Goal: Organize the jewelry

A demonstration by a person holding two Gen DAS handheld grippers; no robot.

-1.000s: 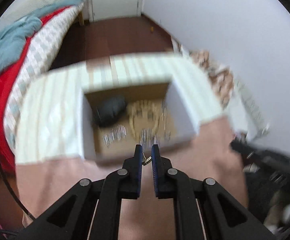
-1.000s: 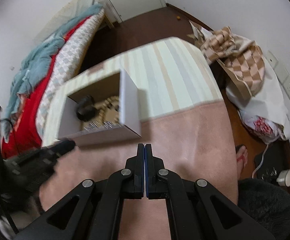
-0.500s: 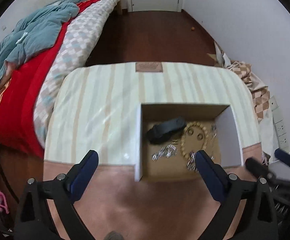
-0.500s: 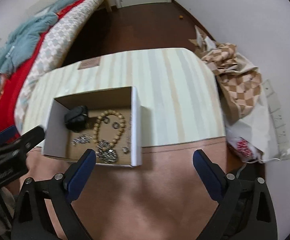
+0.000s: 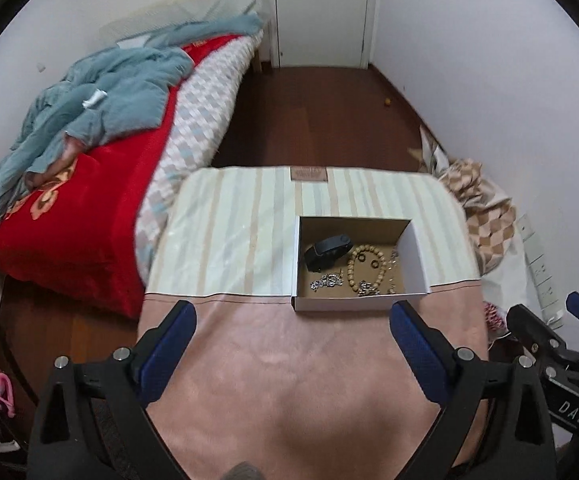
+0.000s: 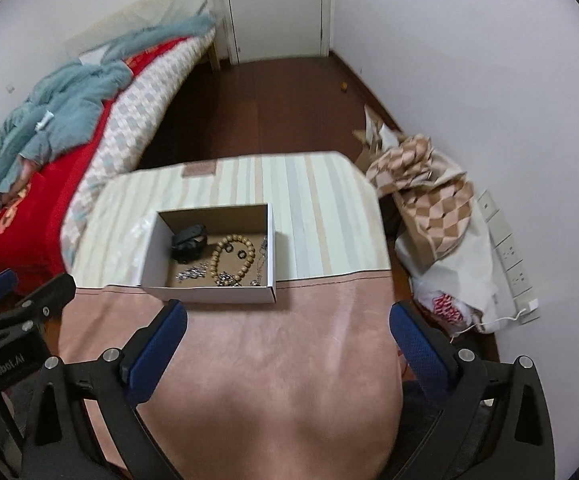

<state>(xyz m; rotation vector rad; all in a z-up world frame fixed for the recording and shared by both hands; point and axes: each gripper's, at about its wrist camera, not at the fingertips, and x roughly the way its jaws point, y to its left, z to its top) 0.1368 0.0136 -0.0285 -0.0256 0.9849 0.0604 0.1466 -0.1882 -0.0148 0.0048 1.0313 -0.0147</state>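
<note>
An open white cardboard box (image 5: 359, 303) (image 6: 209, 294) sits on the table where the striped cloth meets the pink cloth. Inside lie a wooden bead bracelet (image 5: 363, 264) (image 6: 231, 257), a black band (image 5: 326, 251) (image 6: 187, 242), silver chain pieces (image 5: 326, 281) (image 6: 191, 273) and small rings. My left gripper (image 5: 292, 354) is wide open and empty, held back above the pink cloth. My right gripper (image 6: 287, 354) is wide open and empty, also back from the box.
The table (image 5: 249, 232) has a striped cloth at the far half and pink cloth (image 5: 289, 380) near me. A bed with red and blue covers (image 5: 89, 152) stands left. Bags and checked cloth (image 6: 429, 200) lie right, by a power strip (image 6: 505, 252).
Both grippers went from shut to wide open and pulled back and up from the box. The small item once between my left fingers is no longer there.
</note>
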